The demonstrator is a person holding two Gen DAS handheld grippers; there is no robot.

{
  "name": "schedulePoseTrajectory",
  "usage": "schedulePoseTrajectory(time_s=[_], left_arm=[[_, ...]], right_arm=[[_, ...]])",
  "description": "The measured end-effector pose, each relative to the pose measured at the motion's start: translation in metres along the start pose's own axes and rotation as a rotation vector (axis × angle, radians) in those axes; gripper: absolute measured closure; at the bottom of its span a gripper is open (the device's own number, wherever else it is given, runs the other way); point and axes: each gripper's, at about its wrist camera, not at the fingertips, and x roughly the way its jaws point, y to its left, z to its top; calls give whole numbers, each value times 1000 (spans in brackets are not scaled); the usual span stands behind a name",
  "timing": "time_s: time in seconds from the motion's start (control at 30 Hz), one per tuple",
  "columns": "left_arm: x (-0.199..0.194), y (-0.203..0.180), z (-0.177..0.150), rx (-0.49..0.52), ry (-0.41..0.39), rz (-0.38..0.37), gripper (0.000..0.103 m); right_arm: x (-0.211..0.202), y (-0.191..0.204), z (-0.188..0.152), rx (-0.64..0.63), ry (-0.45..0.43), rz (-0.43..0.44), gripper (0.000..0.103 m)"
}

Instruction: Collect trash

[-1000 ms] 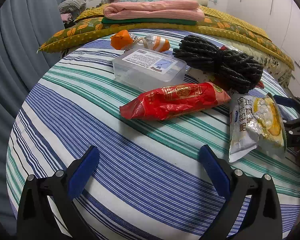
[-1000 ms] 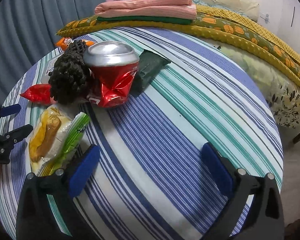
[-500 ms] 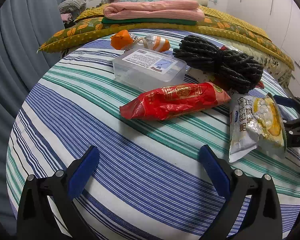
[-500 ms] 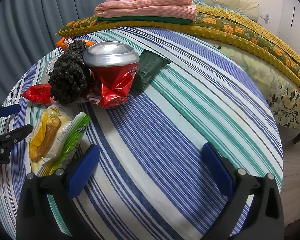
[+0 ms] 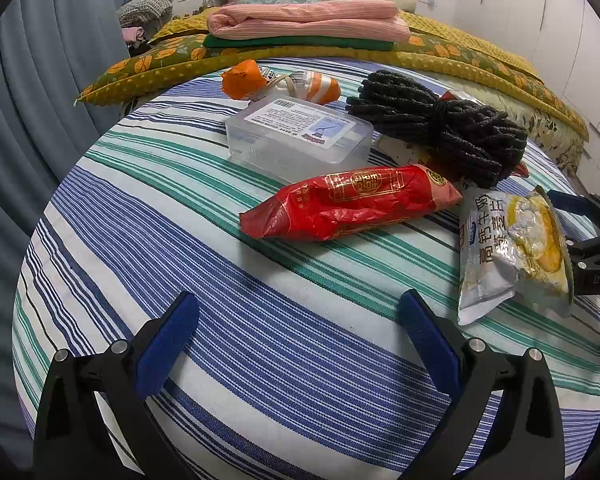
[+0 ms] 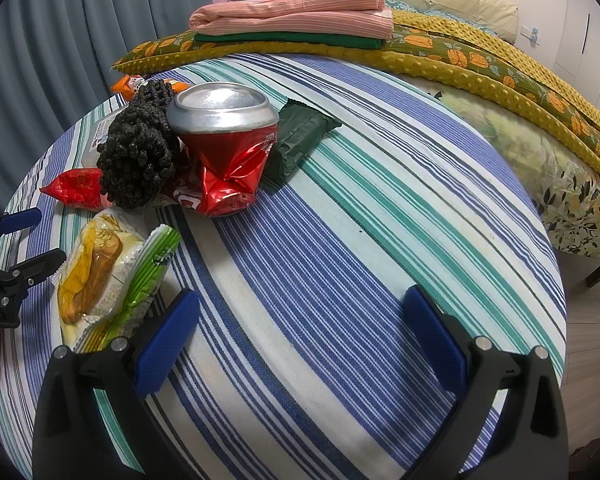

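- Left gripper (image 5: 298,334) is hovering over bare striped tablecloth (image 5: 180,240), jaws spread wide, holding nothing.
- Right gripper (image 6: 300,332) is likewise standing wide apart and empty.
- Red snack wrapper (image 5: 348,206) is lying ahead and slightly right of the left gripper, long axis running left-right across its approach.
- Crushed red can (image 6: 224,148) is sitting ahead-left of the right gripper, beside the black yarn bundle (image 6: 138,152).
- Durian snack packet (image 6: 108,272) is lying between both grippers, just beside the right gripper's left finger; judged nearest pick.
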Motion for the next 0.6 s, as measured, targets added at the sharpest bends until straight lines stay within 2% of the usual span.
schedulePoseTrajectory(time_s=[0.5,0.6], left_arm=[[0,0,0,-2,0,-4,4],[-4,2,-5,22,0,-34,4]], right_arm=[[0,0,0,0,1,0,4],[0,0,0,0,1,0,4]])
